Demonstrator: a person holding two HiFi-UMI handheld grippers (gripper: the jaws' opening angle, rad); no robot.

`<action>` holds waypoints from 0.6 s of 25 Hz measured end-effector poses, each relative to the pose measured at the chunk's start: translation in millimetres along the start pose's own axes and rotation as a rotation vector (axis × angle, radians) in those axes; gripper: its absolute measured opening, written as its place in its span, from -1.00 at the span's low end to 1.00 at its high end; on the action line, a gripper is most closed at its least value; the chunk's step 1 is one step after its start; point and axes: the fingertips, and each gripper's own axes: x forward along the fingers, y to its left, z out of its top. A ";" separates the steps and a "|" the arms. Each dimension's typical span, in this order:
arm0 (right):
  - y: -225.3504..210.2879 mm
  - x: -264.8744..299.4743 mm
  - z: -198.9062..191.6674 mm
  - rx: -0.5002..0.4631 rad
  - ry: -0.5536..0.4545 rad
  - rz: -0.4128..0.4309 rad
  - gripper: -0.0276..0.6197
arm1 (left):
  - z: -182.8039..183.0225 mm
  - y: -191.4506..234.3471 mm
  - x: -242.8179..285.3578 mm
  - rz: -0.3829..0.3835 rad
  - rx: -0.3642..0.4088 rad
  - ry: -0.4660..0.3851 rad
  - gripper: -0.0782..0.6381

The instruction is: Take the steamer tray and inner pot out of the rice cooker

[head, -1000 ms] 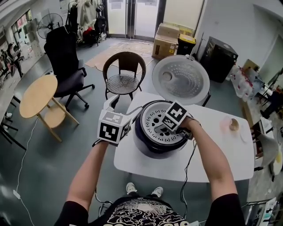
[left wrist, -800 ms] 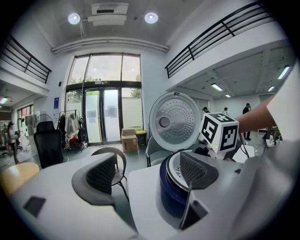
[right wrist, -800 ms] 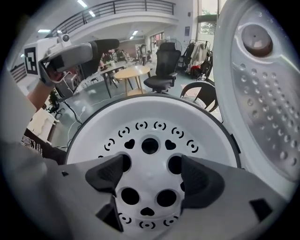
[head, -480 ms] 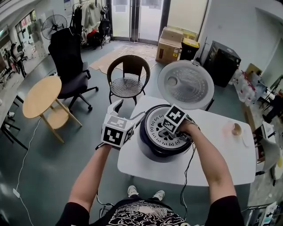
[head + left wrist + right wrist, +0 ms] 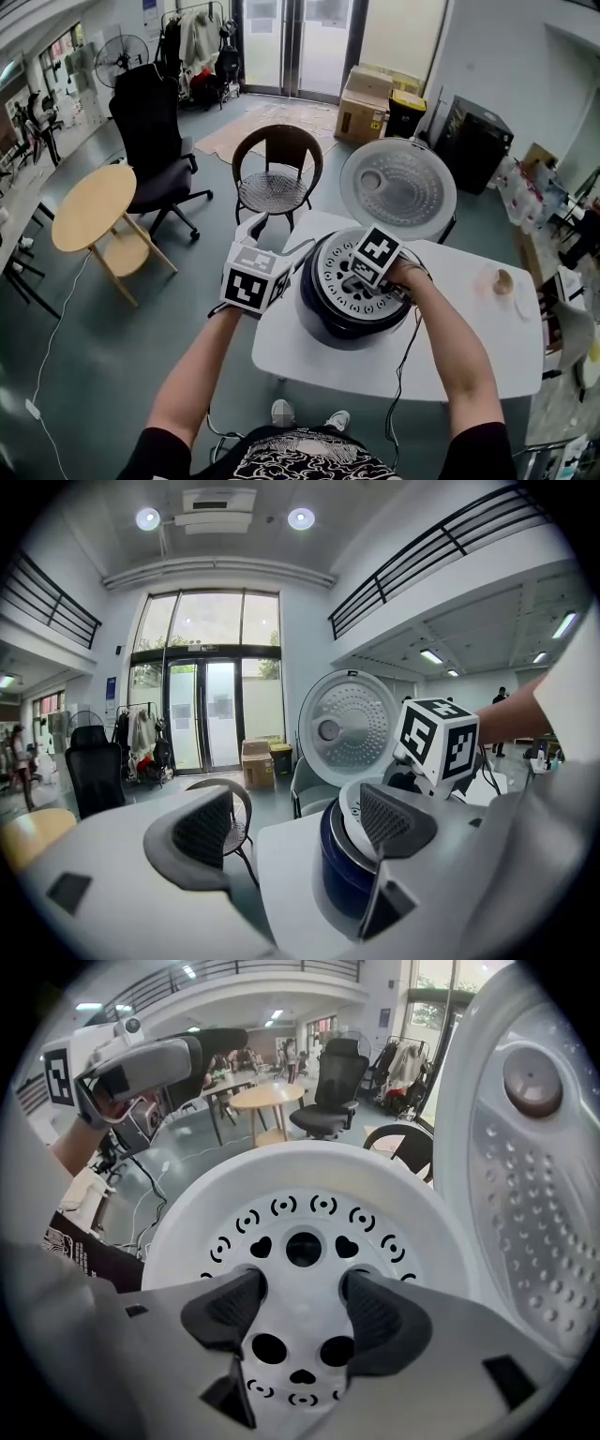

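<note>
steamer tray (image 5: 337, 286) sits in rice cooker (image 5: 323, 325), right fingers (image 5: 225, 1312) closing around its centre, left fingers (image 5: 202, 832) open.

White steamer tray (image 5: 302, 1288) with heart-shaped and round perforations, navy rice cooker (image 5: 323, 328), white table (image 5: 469, 347).

surface: white table (image 5: 314, 354) | on it: rice cooker (image 5: 323, 323) directly under right gripper (image 5: 302, 1312) | small brown item (image 5: 503, 281) well to gripper's right
</note>
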 end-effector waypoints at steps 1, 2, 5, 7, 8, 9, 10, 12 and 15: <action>-0.3 -6.5 -2.8 -0.001 -0.008 -0.005 0.02 | 3.1 -4.5 -0.6 -0.001 0.002 -0.004 0.40; 0.0 -12.9 -4.5 0.000 -0.018 -0.009 0.02 | 5.9 -8.5 -1.6 -0.002 0.005 -0.007 0.40; 5.5 -26.5 -3.0 0.010 -0.053 -0.028 0.01 | 5.5 -14.4 -7.3 -0.011 0.010 -0.018 0.40; 9.8 -35.0 -6.9 0.015 -0.072 -0.044 0.00 | 2.5 -21.9 -10.2 -0.020 0.009 -0.029 0.40; 10.1 -40.5 -9.0 0.016 -0.079 -0.053 0.00 | 2.9 -25.4 -10.1 -0.025 0.007 -0.036 0.40; 9.0 -46.6 -9.8 0.017 -0.083 -0.063 0.00 | 4.7 -27.1 -8.9 -0.031 0.005 -0.043 0.40; 6.9 -52.6 -9.0 0.020 -0.086 -0.073 0.00 | 7.3 -26.9 -6.8 -0.037 0.004 -0.049 0.40; 4.0 -62.0 -7.6 0.032 -0.090 -0.093 0.00 | 10.0 -25.4 -2.3 -0.056 0.005 -0.060 0.40; 8.6 -71.3 -16.9 0.054 -0.097 -0.123 0.00 | 7.2 -33.7 -1.1 -0.091 0.006 -0.081 0.40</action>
